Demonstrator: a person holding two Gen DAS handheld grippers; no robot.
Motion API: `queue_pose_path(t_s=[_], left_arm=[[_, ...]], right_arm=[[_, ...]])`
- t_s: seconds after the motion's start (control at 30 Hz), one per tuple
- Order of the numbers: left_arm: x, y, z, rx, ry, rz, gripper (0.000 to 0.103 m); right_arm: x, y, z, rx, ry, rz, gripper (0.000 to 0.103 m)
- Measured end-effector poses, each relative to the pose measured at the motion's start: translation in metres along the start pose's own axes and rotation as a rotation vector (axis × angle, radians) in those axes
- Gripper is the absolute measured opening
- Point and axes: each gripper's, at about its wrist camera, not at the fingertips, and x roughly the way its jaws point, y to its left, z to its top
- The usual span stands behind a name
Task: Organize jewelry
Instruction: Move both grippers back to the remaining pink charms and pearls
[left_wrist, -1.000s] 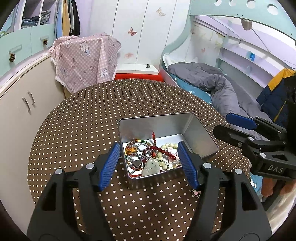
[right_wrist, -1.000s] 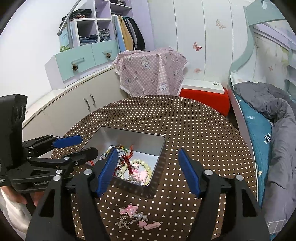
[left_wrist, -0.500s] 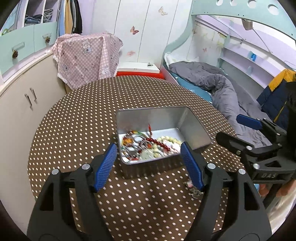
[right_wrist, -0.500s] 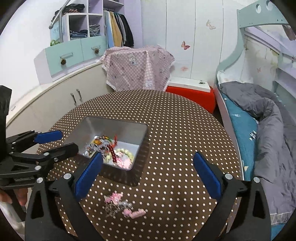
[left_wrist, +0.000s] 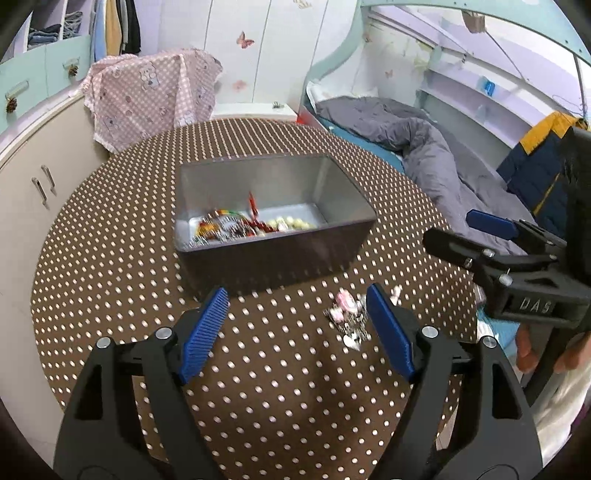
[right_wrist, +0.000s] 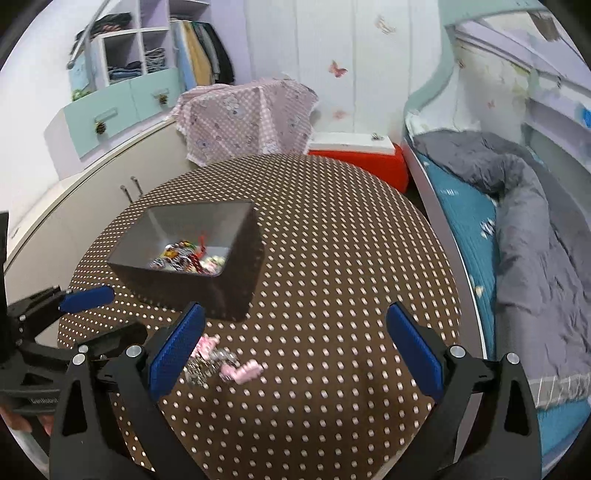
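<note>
A silver metal tin (left_wrist: 347, 229) (right_wrist: 236, 254) stands on the brown dotted round table (left_wrist: 110, 236) (right_wrist: 332, 229), with bead bracelets and other jewelry (left_wrist: 243, 225) (right_wrist: 188, 256) inside. A small pile of pink charms on a chain (left_wrist: 347, 314) (right_wrist: 221, 363) lies on the cloth in front of the tin. My left gripper (left_wrist: 299, 325) hovers in front of the tin, its jaws opening, nothing between them; the pile lies just inside its right finger. My right gripper (right_wrist: 293, 341) is open wide and empty, the pile by its left finger.
A bed with a grey duvet (right_wrist: 535, 236) runs along the table's right side. Cream cabinets (left_wrist: 33, 192) stand to the left, and a pink checked cloth (right_wrist: 243, 118) covers something behind the table. A red and white stool (right_wrist: 362, 155) sits beyond the far edge.
Both grippers have drawn back from the tin toward the table's near edge. The left one has left the tin behind and widened. The right one has opened much wider.
</note>
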Motion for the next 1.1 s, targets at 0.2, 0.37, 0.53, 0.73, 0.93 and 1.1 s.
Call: queue_pose_path(t_s=[0.2, 0.37, 0.53, 0.73, 0.93, 1.1], left_arm=[[0.011, -0.011, -0.013, 0.042, 0.022, -0.011, 0.076], [0.020, -0.021, -0.016, 0.093, 0.017, -0.001, 0.076], [0.031, -0.029, -0.016, 0.131, 0.032, -0.001, 0.059], [0.039, -0.018, -0.015, 0.113, 0.054, -0.013, 0.043], [0.043, -0.017, -0.016, 0.124, 0.053, -0.021, 0.036], [0.046, -0.012, -0.013, 0.107, 0.053, -0.047, 0.027]], right_arm=[[0.004, -0.022, -0.014, 0.126, 0.054, 0.009, 0.095], [0.006, -0.023, -0.023, 0.120, 0.076, -0.012, 0.095], [0.011, -0.019, -0.031, 0.100, 0.100, -0.017, 0.095], [0.017, -0.021, -0.032, 0.110, 0.117, -0.023, 0.095], [0.025, -0.019, -0.031, 0.103, 0.139, -0.032, 0.095], [0.025, -0.013, -0.032, 0.089, 0.143, -0.029, 0.095]])
